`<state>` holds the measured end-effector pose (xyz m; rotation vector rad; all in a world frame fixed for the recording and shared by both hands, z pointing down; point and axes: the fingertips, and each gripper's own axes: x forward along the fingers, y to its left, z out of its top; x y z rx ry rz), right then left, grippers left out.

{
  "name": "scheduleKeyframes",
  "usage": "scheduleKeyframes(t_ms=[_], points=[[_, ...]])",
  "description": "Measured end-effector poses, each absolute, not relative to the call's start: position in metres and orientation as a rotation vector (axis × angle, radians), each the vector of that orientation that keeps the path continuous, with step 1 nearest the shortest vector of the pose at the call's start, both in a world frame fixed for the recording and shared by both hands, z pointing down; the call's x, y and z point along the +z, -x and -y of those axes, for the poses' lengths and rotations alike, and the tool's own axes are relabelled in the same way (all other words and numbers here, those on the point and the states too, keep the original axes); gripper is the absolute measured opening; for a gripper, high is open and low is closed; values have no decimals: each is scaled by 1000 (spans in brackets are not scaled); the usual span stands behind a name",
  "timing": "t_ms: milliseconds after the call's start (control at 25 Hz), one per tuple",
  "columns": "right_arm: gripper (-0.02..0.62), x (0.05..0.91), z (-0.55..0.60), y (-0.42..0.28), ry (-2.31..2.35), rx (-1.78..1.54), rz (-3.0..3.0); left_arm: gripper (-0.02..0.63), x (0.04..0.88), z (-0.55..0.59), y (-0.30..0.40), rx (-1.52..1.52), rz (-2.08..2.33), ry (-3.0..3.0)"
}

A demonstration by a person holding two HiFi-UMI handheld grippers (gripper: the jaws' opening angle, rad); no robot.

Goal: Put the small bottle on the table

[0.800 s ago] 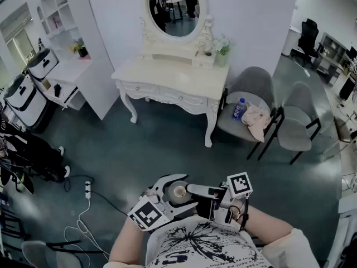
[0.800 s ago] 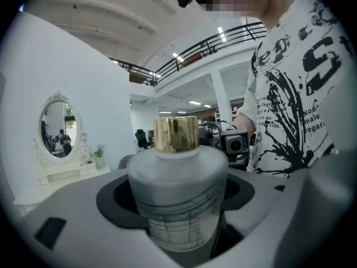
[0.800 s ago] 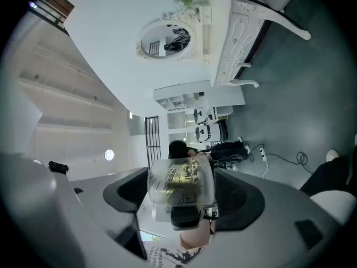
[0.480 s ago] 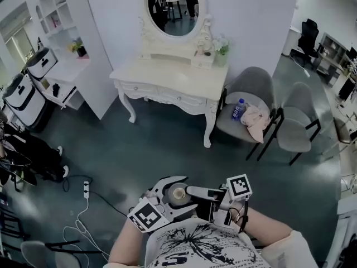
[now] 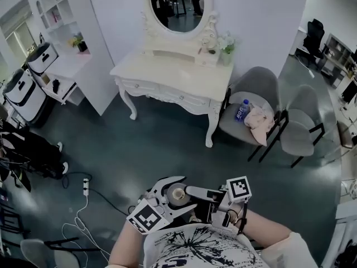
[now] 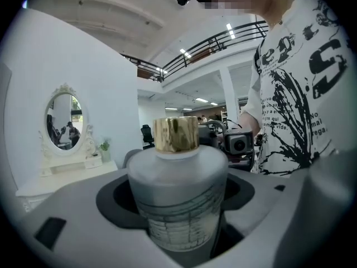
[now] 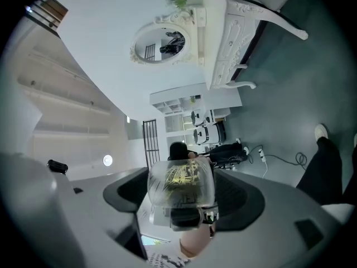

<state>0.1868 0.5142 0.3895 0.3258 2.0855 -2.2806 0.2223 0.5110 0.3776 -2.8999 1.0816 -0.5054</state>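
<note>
The small bottle (image 5: 178,192) is frosted with a gold cap and is held close to the person's chest. My left gripper (image 5: 182,195) is shut on it, its white jaws curving round both sides. In the left gripper view the bottle (image 6: 177,197) stands upright in the jaws' notch. My right gripper (image 5: 193,191) faces it from the right with its jaws open. In the right gripper view the bottle (image 7: 181,186) shows ahead of the jaws with a gap on each side. The white dressing table (image 5: 173,74) stands across the floor by the wall.
Two grey chairs (image 5: 257,88) stand right of the table; one carries a blue-labelled water bottle (image 5: 240,110) and a cloth (image 5: 257,121). A power strip with cables (image 5: 87,188) lies on the floor at the left. Cases (image 5: 22,94) and shelves line the left wall.
The head view has shifted slightly. Both grippers and the bottle stay where they were, near the chest.
</note>
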Motion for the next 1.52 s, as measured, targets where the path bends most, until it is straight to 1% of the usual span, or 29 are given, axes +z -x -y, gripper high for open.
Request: scheduleKeyframes(t_ms=[400, 880, 1080, 1280, 1520], points=[[377, 402, -438, -126, -249, -2287, -2056, 354, 389, -437, -163, -457, -975, 2961], [377, 389, -288, 17, -133, -2195, -2016, 354, 376, -290, -20, -450, -766, 2988], [377, 383, -235, 66, -110, -2165, -1997, 354, 371, -239, 29, -457, -712, 2988], [377, 385, -189, 93, -87, -2154, -1990, 354, 373, -193, 56, -465, -693, 2987], [377, 401, -127, 103, -69, -2164, -1981, 354, 389, -132, 67, -481, -697, 3001]])
